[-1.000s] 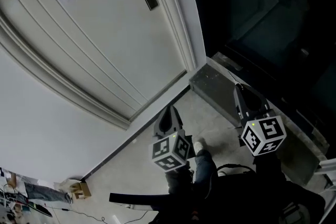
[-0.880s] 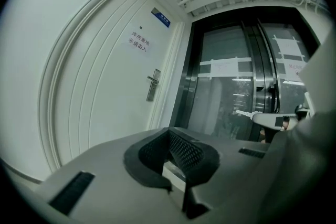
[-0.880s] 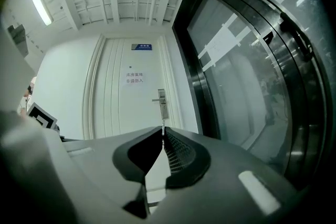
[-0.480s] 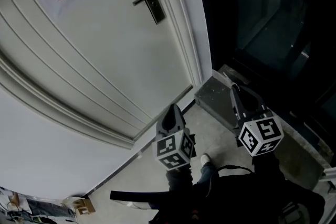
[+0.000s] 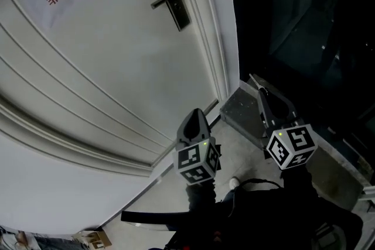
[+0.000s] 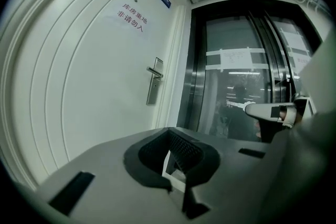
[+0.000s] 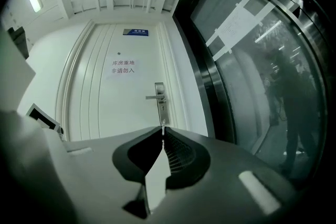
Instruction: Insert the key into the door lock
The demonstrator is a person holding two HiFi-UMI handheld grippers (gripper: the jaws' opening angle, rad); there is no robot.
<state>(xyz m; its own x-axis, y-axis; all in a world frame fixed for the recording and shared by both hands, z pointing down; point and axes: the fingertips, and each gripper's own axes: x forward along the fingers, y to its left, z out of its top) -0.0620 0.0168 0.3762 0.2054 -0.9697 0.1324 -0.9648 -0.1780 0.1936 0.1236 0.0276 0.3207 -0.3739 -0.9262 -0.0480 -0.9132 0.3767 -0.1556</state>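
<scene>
white door [image 5: 105, 79] is looming as right claw [image 7: 163, 130] is pinching the key [image 7: 163, 123], left claw [image 6: 171, 136] closed empty; barely-held key is risking twisting against lock [image 7: 160, 98].

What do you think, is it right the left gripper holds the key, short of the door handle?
No. The right gripper holds the key; the right gripper view shows its thin tip poking from shut jaws, short of the door handle. The left gripper is shut, empty.
</scene>
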